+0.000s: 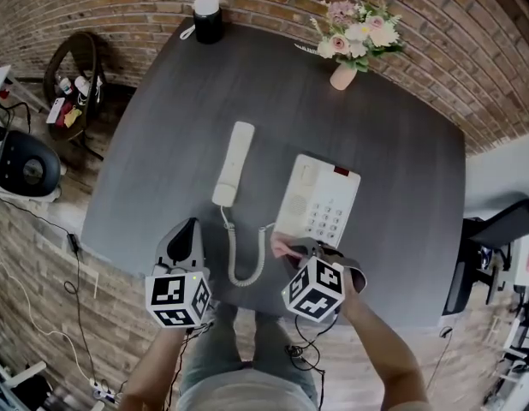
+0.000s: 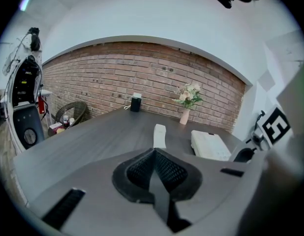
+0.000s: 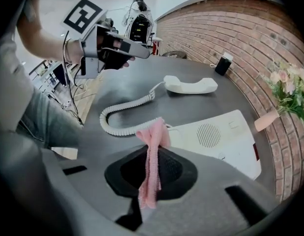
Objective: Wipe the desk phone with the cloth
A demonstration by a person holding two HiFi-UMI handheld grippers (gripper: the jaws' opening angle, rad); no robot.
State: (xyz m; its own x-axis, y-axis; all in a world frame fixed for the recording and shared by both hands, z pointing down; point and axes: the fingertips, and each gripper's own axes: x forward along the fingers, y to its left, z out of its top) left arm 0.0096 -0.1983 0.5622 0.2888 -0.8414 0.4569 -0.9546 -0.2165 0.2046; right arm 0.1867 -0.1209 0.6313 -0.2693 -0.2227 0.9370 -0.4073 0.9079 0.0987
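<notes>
Desk phone base point(image 1: 320, 197) sits on the dark surface point(image 1: 153, 118) toward its near edge. The handset point(image 1: 234, 163) lies off the cradle, just beside the base on the side of the surface's left edge, joined to it by the coiled cord point(image 1: 244, 259). Right gripper point(image 3: 153, 140): jaws clamped on a pink cloth point(image 3: 151, 171), at the base's near corner; left gripper point(image 2: 154, 156): jaws closed with nothing between them, over the near edge.

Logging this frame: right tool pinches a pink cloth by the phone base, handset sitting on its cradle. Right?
No: the head view shows the handset lying on the table left of the phone base, off its cradle. The right tool does pinch the pink cloth.
</notes>
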